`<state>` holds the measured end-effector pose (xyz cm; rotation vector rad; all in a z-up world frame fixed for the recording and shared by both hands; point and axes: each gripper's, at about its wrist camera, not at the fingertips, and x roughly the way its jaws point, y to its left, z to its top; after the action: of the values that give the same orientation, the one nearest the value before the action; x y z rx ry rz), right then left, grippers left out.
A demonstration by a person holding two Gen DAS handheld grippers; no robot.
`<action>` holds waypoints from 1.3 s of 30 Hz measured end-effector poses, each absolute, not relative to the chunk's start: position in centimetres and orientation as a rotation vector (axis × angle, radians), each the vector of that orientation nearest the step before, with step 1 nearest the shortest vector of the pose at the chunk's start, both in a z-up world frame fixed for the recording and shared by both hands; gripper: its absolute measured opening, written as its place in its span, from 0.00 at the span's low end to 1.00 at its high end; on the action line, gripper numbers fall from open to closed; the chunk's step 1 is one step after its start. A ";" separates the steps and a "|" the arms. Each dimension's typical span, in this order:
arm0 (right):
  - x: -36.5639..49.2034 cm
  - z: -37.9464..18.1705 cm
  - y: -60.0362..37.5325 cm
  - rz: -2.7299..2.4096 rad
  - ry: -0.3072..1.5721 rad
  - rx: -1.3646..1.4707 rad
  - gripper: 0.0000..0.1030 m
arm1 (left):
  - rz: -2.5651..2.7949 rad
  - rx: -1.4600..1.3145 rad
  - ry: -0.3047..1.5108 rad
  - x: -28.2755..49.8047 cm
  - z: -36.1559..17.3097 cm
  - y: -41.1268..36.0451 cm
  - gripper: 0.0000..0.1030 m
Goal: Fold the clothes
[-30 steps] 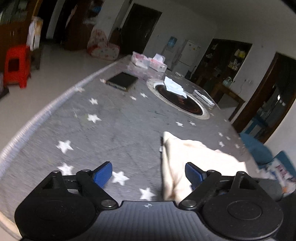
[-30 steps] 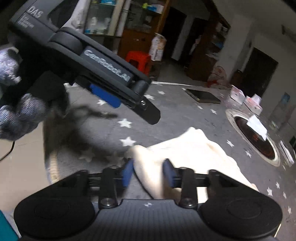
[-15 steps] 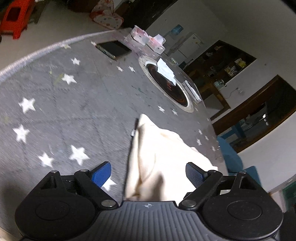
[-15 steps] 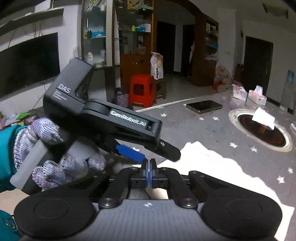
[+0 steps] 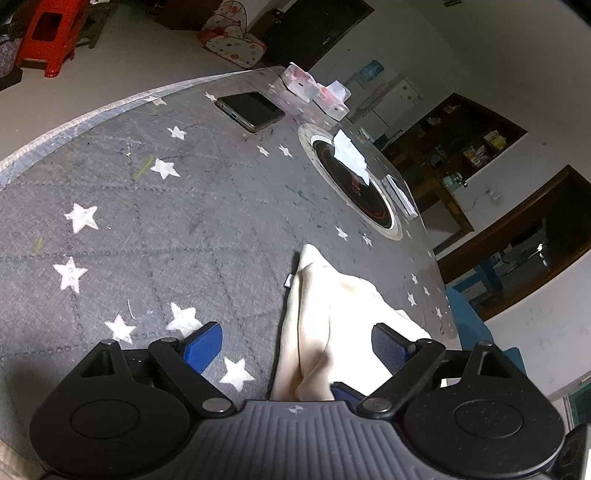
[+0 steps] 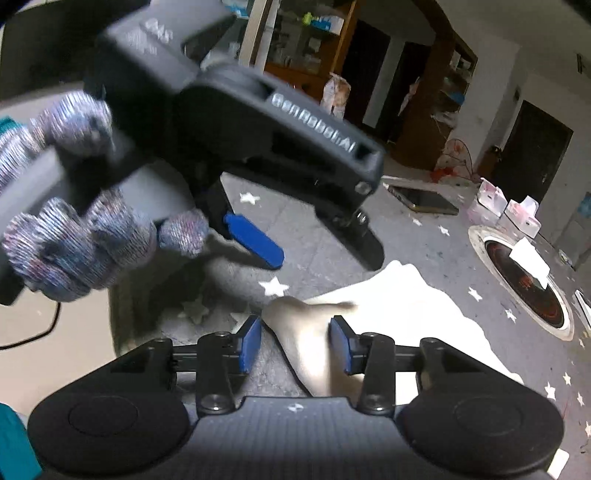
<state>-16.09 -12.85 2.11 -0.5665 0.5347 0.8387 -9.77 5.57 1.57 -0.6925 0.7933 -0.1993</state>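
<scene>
A cream folded garment lies on the grey star-print table cover near the front edge. My left gripper is open above it, its near end between the blue pads. In the right wrist view the garment has a raised corner between the blue pads of my right gripper, which is open with gaps on both sides. The left gripper, held by a gloved hand, hovers open just above and left of that corner.
A dark tablet lies at the far side. Two tissue boxes stand behind it. A round inset hotplate with white paper on it is at the table's middle. A red stool stands on the floor.
My right gripper was shut half a second ago and has opened around the garment's corner. The left gripper stays open and has shifted slightly over the garment.
</scene>
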 end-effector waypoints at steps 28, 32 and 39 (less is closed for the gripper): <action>-15.6 5.5 -23.9 0.710 0.559 -0.148 0.42 | -0.339 -0.789 0.875 -8.0 -0.7 3.0 0.19; -13.3 3.9 -29.3 0.490 0.606 -0.066 0.50 | -0.344 -0.742 0.873 -8.1 -0.4 2.7 0.20; -8.9 2.0 -35.7 0.305 0.654 0.120 0.50 | -0.331 -0.668 0.874 -8.1 0.2 2.0 0.20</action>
<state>-8.90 -35.70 2.02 0.1197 0.6543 0.3045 -8.11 2.03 0.18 -0.6683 0.8738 -0.3310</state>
